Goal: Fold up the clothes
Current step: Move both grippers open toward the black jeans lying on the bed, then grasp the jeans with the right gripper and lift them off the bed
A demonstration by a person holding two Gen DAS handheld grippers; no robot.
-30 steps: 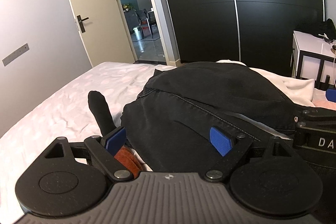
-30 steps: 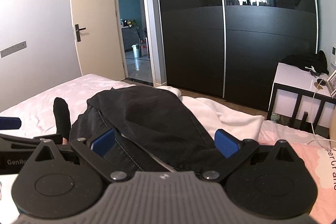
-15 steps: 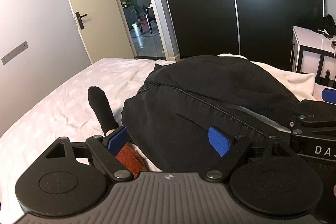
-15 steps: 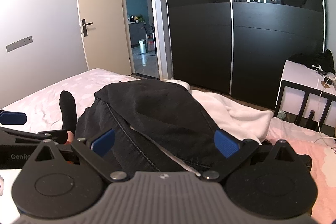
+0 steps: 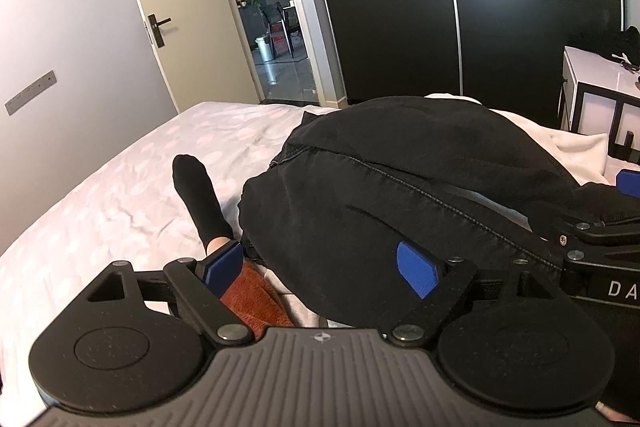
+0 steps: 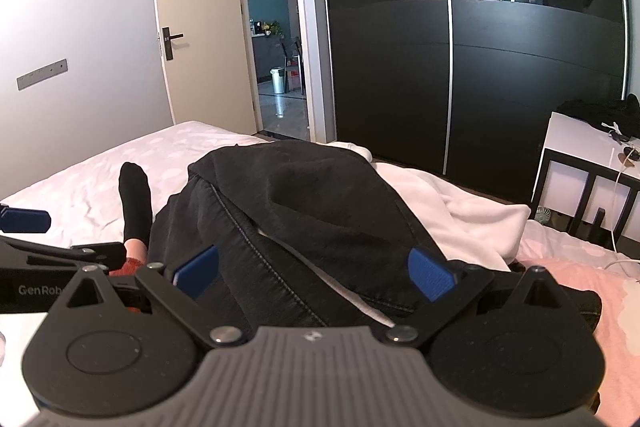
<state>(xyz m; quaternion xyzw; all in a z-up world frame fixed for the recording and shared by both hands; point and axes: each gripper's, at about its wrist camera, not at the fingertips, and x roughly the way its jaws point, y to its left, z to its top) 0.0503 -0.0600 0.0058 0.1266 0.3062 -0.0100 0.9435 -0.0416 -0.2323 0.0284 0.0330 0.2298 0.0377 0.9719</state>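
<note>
- Black jeans [image 5: 400, 195] lie bunched in a rounded heap on the bed [image 5: 120, 187], right in front of both grippers; also seen in the right wrist view [image 6: 312, 211]
- Fabric is dark denim, with a stitched seam running diagonally across the top and a fold of cloth lapped over it; a pale inner lining shows at the near edge in the right view
- Heap rests partly on a white blanket [image 6: 460, 211] that spreads to its right; pink-dotted sheet to its left
- Left gripper [image 5: 320, 269]: jaws spread wide, blue pads [image 5: 416, 275] well apart; the near edge of the jeans sits between them, the right pad looks to be against the cloth, contact uncertain; nothing pinched
- Right gripper [image 6: 316, 269]: jaws spread wide, blue pads [image 6: 430, 275] on either side of the near hem of the jeans; cloth lies between them, not clamped
- Each gripper shows at the edge of the other's view, side by side, close together
- A foot in a black sock [image 5: 198, 195] lies on the sheet just left of the jeans; a rust-orange cloth [image 5: 256, 301] lies under the left gripper's left finger
- Background: open door [image 6: 200, 27], dark wardrobe [image 6: 480, 47], white side table [image 6: 588, 155]
</note>
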